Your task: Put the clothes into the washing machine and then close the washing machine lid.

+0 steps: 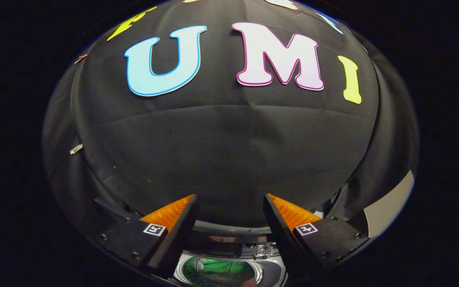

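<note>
Gripper view looks along the hand-held gripper (229, 199), its fingers spread wide apart and holding nothing; between and below them sits the washing machine (229, 255), its lid open, with green clothes (223, 268) inside the drum; beyond the fingers hangs the black booth wall (221, 147).
</note>
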`<state>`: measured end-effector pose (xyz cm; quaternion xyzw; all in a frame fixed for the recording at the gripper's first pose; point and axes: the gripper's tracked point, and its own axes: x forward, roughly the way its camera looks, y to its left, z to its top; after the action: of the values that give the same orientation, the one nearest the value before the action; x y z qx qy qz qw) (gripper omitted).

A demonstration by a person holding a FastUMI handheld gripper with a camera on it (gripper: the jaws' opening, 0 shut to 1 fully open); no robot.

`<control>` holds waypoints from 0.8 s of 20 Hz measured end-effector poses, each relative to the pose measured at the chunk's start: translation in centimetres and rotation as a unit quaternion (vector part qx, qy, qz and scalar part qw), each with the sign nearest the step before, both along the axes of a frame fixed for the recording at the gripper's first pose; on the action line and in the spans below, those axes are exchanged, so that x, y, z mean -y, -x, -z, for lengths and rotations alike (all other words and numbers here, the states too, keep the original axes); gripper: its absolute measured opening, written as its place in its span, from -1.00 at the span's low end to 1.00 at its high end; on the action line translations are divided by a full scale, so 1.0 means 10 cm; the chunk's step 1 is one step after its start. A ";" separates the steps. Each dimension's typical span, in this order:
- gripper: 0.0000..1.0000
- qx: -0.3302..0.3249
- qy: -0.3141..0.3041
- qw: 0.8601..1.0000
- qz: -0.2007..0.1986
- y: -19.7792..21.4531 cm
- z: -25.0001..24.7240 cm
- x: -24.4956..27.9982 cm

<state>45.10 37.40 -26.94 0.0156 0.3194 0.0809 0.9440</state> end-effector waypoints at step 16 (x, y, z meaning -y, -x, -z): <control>1.00 0.015 -0.011 1.000 -0.020 0.72 -0.04 0.05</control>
<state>37.86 36.91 -26.57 0.0180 0.3050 0.1038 0.9465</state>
